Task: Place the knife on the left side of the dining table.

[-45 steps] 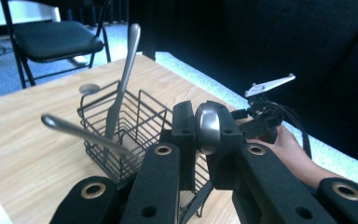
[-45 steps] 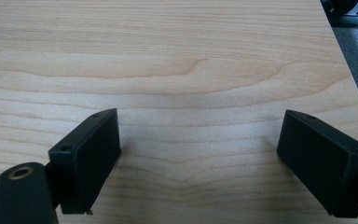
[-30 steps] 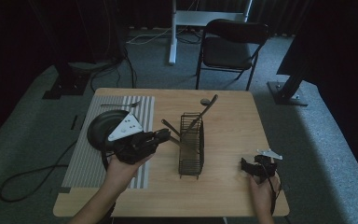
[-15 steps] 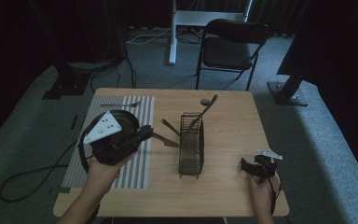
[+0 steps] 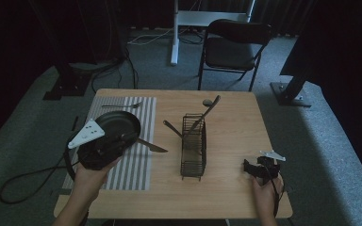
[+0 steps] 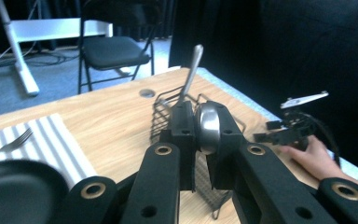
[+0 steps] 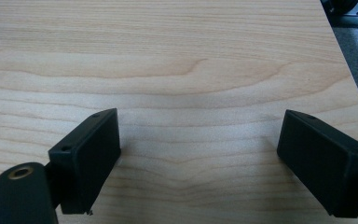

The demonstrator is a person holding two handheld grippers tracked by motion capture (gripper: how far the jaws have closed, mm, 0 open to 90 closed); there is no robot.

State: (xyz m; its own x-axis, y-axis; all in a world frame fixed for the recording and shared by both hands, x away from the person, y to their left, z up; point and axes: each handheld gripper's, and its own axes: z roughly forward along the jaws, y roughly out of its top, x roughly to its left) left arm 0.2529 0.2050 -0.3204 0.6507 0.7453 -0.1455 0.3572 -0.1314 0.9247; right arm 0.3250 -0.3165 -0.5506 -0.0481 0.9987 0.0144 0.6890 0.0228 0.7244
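Note:
My left gripper (image 5: 130, 138) hovers over the striped mat (image 5: 136, 165), beside a black plate (image 5: 120, 123), and is shut on a steel table knife (image 5: 153, 148) whose blade points right toward the wire cutlery rack (image 5: 193, 147). In the left gripper view the knife's rounded steel end (image 6: 208, 126) sits clamped between the pads of the left gripper (image 6: 198, 127). A long spoon (image 5: 210, 107) and a dark utensil (image 5: 171, 127) lean in the rack. My right gripper (image 5: 248, 167) rests near the table's front right corner. In the right gripper view it (image 7: 198, 163) is open over bare wood.
A fork (image 5: 120, 105) lies at the far end of the mat. A black folding chair (image 5: 233, 44) stands behind the table (image 5: 245, 117). A white stand (image 5: 174, 33) and cables are on the floor. The left gripper's cable (image 5: 23, 176) trails off the table's left side.
My left gripper has moved left, away from the rack and over the mat beside the plate, carrying the knife. The right gripper has stayed put.

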